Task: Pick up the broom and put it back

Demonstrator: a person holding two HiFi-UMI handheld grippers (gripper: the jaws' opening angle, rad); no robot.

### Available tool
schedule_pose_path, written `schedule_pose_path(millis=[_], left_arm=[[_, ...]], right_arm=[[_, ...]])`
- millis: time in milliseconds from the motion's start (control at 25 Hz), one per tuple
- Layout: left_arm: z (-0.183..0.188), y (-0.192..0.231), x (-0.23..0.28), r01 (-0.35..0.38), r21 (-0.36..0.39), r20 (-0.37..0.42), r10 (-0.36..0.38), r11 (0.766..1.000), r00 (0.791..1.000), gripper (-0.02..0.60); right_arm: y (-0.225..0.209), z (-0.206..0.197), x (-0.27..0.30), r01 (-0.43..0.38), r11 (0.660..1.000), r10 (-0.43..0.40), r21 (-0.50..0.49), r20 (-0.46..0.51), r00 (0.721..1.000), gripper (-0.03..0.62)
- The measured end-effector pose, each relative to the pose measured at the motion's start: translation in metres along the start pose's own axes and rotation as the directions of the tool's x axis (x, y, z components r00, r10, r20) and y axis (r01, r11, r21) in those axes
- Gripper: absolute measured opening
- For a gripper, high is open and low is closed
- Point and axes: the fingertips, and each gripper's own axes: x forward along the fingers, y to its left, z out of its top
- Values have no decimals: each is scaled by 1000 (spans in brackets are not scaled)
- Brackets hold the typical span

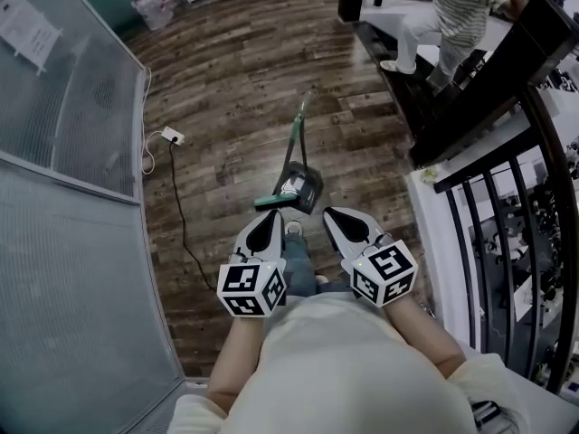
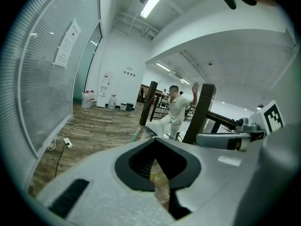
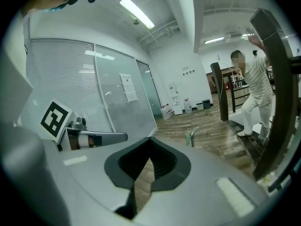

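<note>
The broom set lies on the wooden floor just ahead of me: a thin green handle (image 1: 296, 134), a dark dustpan (image 1: 304, 189) and a green brush head (image 1: 270, 202). My left gripper (image 1: 271, 215) is held just short of the brush head, with its jaws shut and nothing between them. My right gripper (image 1: 332, 213) is beside it, to the right of the dustpan, and is also shut and empty. The handle's tip (image 2: 135, 135) peeks over the jaws in the left gripper view. In the right gripper view the handle (image 3: 191, 136) stands ahead on the floor.
A frosted glass partition (image 1: 63, 107) with blinds runs along the left. A white power strip (image 1: 172, 136) and its black cable lie on the floor beside it. Dark stairs with a railing (image 1: 507, 161) rise on the right, where a person (image 1: 452, 16) in a striped shirt steps.
</note>
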Motion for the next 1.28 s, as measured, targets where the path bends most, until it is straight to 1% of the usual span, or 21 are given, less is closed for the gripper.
schedule_pose_path(millis=[240, 640, 1040, 1280], left_arm=[[12, 22, 31, 18, 35, -15, -18, 999, 1000, 8], [34, 62, 81, 54, 82, -56, -49, 995, 997, 8], [39, 93, 134, 100, 104, -120, -87, 990, 989, 8], [30, 114, 164, 126, 128, -170, -103, 984, 980, 8]], right_arm=[[-18, 9, 33, 19, 1000, -19, 15, -10, 1000, 6], [-41, 37, 93, 51, 998, -51, 27, -16, 999, 6], [-64, 41, 141, 100, 993, -98, 60, -39, 994, 6], [-76, 37, 169, 134, 988, -129, 82, -62, 990, 6]])
